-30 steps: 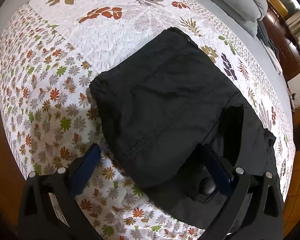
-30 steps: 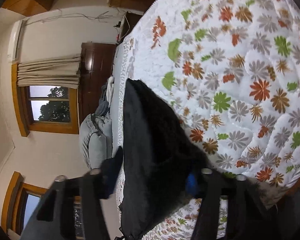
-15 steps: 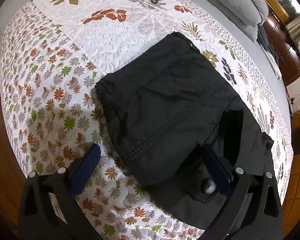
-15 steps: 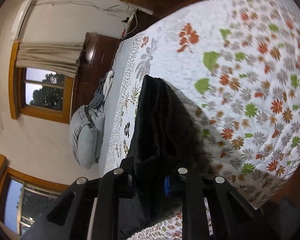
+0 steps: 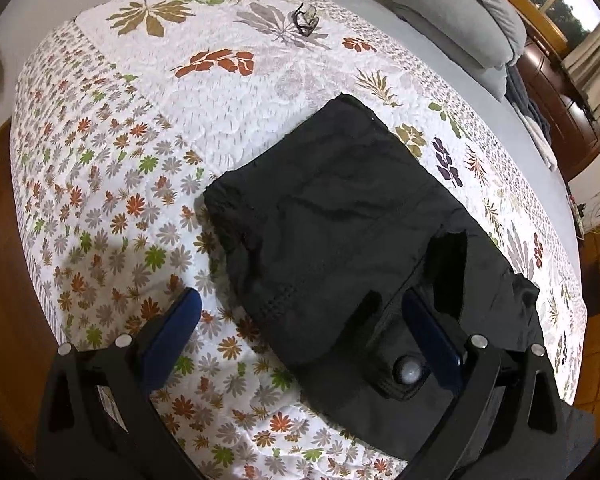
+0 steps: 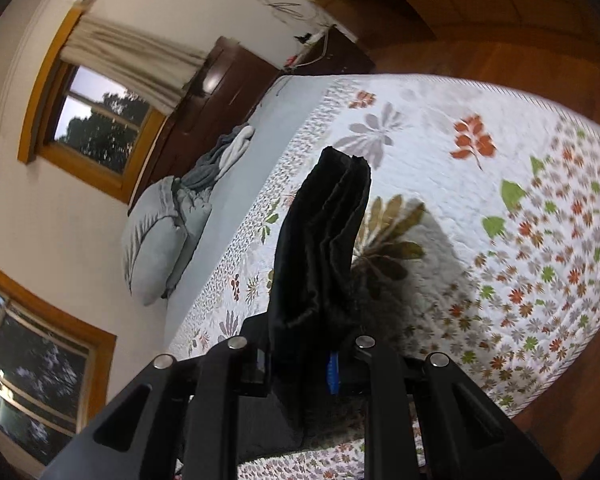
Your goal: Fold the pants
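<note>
**Right tool lifts the folded pants edge while the left tool waits open**

The black pants (image 5: 340, 232) lie partly folded on the bed's floral quilt (image 5: 220, 112), a thick dark bundle reaching from the middle of the quilt toward the near right edge. The left tool (image 5: 296, 320) hangs above them with its blue-padded fingers (image 5: 172, 328) spread wide, gripping nothing: one finger is over bare quilt left of the bundle, the other over the black cloth beside a round button (image 5: 410, 370) at the waistband.

In the right wrist view, the right tool (image 6: 300, 364) has just been closing and now pinches a stack of pants layers (image 6: 320, 260) between its narrowed fingers. The cloth rises from the jaws as a standing ridge of several folds, raised off the quilt (image 6: 480, 200), and casts a dark shadow on the quilt just beside it.

A pair of glasses (image 5: 306, 20) lies far off on the quilt.
</note>
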Tool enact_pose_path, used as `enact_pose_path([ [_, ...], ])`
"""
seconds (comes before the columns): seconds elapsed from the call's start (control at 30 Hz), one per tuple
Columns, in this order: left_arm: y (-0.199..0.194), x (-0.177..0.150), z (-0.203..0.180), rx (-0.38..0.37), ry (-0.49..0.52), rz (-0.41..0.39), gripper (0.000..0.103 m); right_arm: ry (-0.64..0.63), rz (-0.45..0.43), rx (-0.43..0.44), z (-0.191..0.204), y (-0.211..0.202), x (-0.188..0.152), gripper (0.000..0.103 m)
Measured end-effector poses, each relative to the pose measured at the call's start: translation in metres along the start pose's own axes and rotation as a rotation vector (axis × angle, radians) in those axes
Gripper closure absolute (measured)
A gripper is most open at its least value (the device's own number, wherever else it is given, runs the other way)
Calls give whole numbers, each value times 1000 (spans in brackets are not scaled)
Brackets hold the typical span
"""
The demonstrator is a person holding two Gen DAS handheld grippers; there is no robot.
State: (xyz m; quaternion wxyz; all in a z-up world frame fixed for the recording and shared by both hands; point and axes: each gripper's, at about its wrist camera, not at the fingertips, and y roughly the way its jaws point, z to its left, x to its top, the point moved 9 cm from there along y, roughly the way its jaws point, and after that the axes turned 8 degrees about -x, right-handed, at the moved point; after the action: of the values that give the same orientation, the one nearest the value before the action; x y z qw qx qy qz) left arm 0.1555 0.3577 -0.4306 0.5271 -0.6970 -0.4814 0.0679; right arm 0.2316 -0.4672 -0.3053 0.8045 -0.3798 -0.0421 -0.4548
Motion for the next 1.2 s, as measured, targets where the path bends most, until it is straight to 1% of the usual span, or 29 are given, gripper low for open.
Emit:
enact_pose_path([
  [0.33,-1,-2,0,-23,0,-4,3,-135,-13,-41,57,-17,-9,84],
  [0.6,-1,-5,1,-55,-24,1,3,-245,-17,-81,103,-22,-21,84],
  [0.8,-3,-5,2,-65,-18,0,3,-343,-13,-108,141,-16,-33,84],
  [1.2,-7,-2,20,-107,-70,-7,3,-461,24,-126,191,10,-64,84],
])
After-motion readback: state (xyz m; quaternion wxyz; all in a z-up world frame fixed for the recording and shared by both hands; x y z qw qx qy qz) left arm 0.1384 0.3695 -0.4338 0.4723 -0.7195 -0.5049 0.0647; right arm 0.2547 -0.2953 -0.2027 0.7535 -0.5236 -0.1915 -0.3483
